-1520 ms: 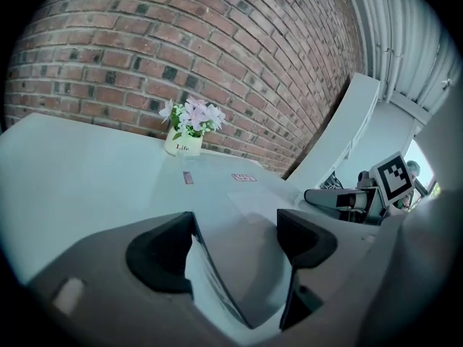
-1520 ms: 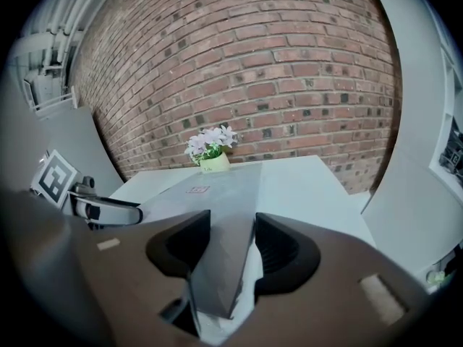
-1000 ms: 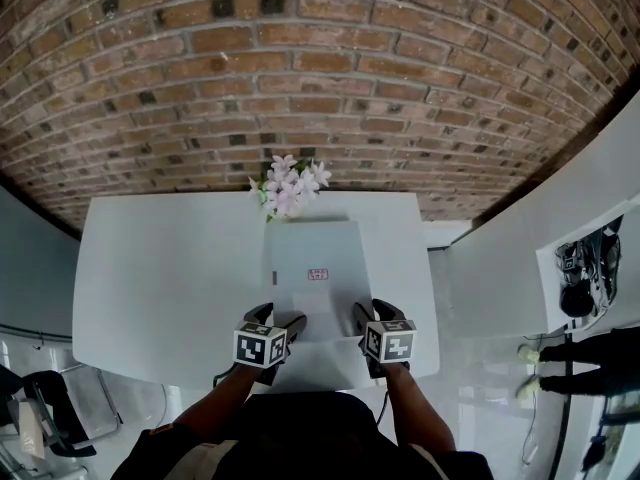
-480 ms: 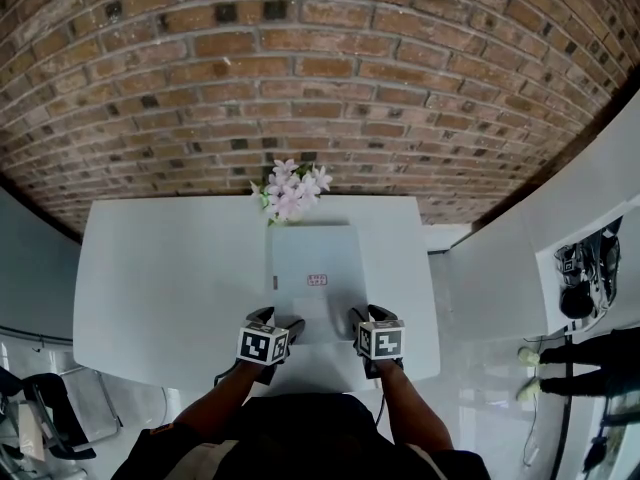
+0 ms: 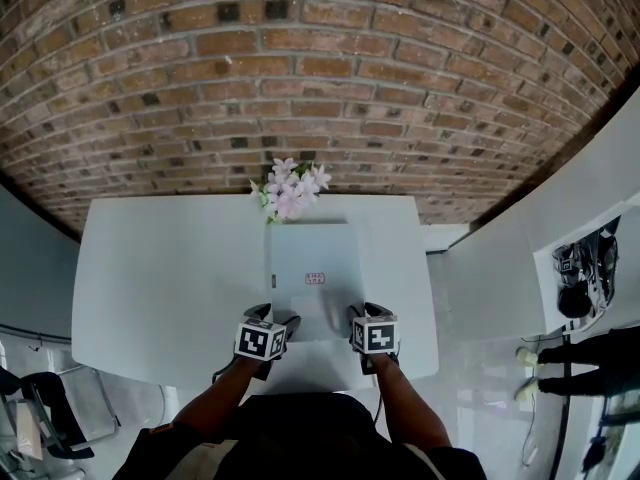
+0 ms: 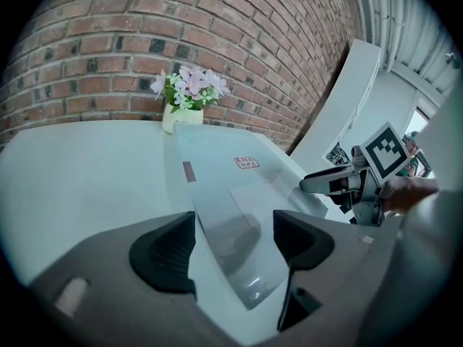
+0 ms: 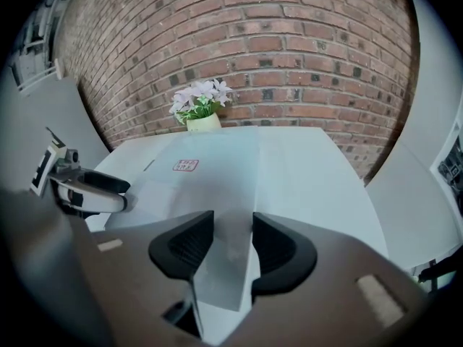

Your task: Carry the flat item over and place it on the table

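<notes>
Pale flat item (image 5: 312, 268) rests on the white desk (image 5: 150, 268) near the flowers (image 5: 290, 190), its near corners pinched by the left gripper (image 5: 278, 318) and right gripper (image 5: 365, 311), whose jaws have just been closing; apparently only release remains.

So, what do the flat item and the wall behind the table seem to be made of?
The flat item looks like smooth, glossy plastic or coated card, maybe: dark reflections show on it. The wall is matte red-brown brick, with visible mortar joints.
</notes>
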The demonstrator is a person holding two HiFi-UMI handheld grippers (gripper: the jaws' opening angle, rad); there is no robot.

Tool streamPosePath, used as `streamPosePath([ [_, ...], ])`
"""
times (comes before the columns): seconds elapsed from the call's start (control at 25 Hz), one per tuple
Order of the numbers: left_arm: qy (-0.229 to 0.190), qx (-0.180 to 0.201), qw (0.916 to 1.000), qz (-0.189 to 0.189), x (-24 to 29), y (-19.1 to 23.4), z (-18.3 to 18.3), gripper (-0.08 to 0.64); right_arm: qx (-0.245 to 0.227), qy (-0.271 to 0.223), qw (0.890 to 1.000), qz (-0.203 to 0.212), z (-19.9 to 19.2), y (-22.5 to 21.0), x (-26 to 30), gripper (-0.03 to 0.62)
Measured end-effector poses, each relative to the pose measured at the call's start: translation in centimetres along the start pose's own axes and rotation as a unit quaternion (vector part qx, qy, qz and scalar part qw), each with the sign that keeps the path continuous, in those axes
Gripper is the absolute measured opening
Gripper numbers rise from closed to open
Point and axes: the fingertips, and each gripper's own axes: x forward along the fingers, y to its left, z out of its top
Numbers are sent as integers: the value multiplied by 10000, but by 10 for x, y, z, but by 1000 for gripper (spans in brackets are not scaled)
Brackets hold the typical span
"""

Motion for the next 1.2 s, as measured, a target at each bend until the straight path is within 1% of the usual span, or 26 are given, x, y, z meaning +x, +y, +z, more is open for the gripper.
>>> streamPosePath([
  [0.04, -41, 7, 10000, 22, -2, 1, 2, 343, -37, -46, 10000, -35, 2, -1, -2, 158],
  [0.2, -202, 0, 9996, 198, -14, 7, 13, 342, -50, -258, 9996, -112, 12, -3, -11, 143],
  [0.32, -352, -27, 9988, 339, -26, 7, 21, 309, -13, -437, 9988, -206, 20, -5, -20, 126],
  [0.4, -451, -36, 9981, 425, -32, 4, 26, 271, 9, -564, 9981, -235, 26, -3, -28, 105],
  [0.56, -596, 42, 9960, 667, -43, -6, 34, 166, -6, -805, 9966, -201, 37, 4, -44, 51],
  [0.76, -770, 174, 9915, 1031, -56, -20, 46, 5, -23, -1059, 9944, -68, 43, 11, -65, 6],
  [0.96, -822, 307, 9893, 1165, -62, -42, 49, 3, -109, -1267, 9918, 125, 44, 16, -85, 2],
  [1.2, -950, 377, 9861, 1314, -71, -72, 47, 3, -259, -1423, 9887, 398, 36, 21, -106, 2],
])
